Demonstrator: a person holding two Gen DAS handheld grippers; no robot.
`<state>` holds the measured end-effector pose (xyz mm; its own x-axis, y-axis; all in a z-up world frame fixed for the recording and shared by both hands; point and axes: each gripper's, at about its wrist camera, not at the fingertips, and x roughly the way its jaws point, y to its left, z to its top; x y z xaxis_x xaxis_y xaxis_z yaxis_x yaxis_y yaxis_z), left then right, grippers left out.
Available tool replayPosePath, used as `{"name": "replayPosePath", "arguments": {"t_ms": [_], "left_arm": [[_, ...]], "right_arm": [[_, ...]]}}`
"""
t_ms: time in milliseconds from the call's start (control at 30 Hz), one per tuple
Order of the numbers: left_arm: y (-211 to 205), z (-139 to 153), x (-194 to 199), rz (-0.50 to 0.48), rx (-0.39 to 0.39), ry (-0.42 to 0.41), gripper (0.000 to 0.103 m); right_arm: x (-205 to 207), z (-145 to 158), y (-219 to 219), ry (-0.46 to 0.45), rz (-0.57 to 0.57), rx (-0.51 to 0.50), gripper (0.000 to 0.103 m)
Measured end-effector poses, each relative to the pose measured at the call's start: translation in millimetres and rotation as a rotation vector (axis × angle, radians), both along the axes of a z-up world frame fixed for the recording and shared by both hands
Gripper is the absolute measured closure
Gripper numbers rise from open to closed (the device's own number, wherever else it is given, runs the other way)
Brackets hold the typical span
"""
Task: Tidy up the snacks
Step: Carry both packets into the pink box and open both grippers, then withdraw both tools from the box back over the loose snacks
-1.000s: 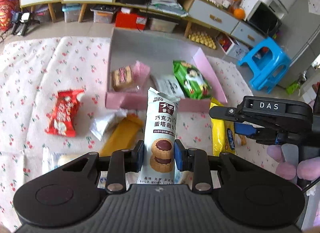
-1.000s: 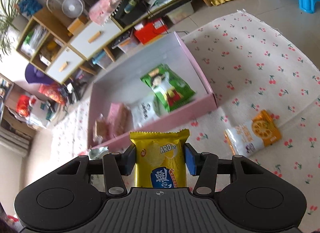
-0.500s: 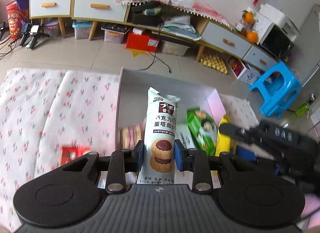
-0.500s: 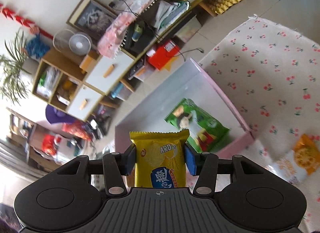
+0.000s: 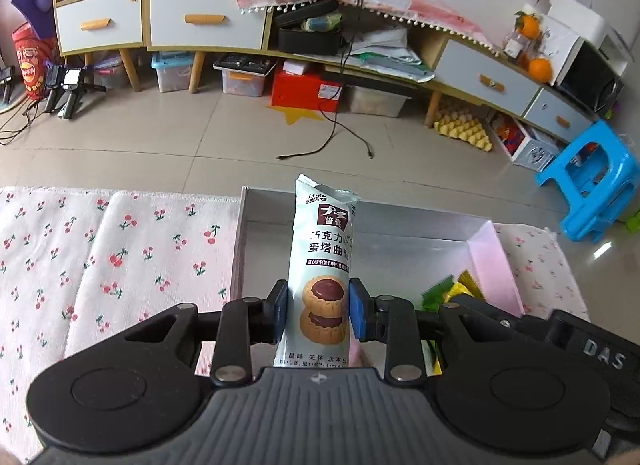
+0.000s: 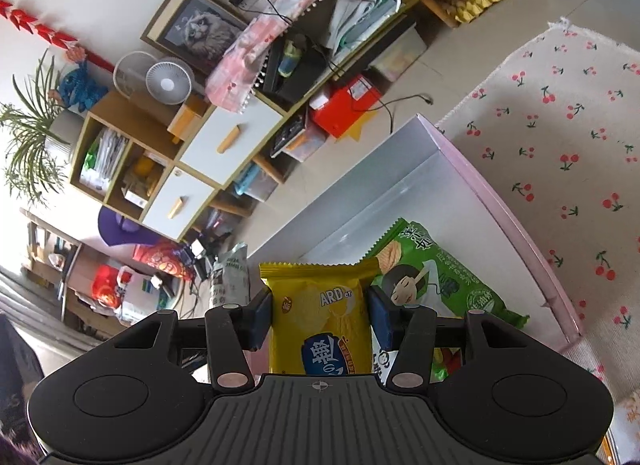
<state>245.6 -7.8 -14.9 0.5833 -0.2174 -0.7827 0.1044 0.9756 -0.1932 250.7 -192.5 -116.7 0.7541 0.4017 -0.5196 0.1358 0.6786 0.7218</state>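
In the left wrist view, the left gripper (image 5: pixel 319 313) is closed on a pale cookie packet (image 5: pixel 325 265), held upright above the pink box (image 5: pixel 496 261) on the cherry cloth (image 5: pixel 120 249). In the right wrist view, the right gripper (image 6: pixel 319 319) grips a yellow chip bag (image 6: pixel 320 325) over the same box (image 6: pixel 520 233), where a green snack bag (image 6: pixel 440 281) lies inside.

snack bag (image 6: pixel 436 281) in box (image 6: pixel 516 225), on cloth (image 6: pixel 568 113)
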Motion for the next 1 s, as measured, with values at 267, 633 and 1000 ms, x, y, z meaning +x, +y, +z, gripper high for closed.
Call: {"name": "replayPosePath", "arguments": {"t_ms": [267,633,1000], "left_arm": [[-1.7,-3.1,5.7,-0.011,-0.011,-0.016,0.07],[-3.7,9.5,-10.4,-0.036,0.005,-0.015,0.062],[8.3,29.0,-52.5,-0.019,-0.015,-0.011,0.041]], "right_arm": [[1.7,-2.4,-5.4,-0.005,-0.007,0.01,0.048],[-11.4,8.6,-9.3,0.007,0.0,-0.007,0.037],[-57.8,40.7,-9.5,0.01,0.036,-0.11,0.028]]}}
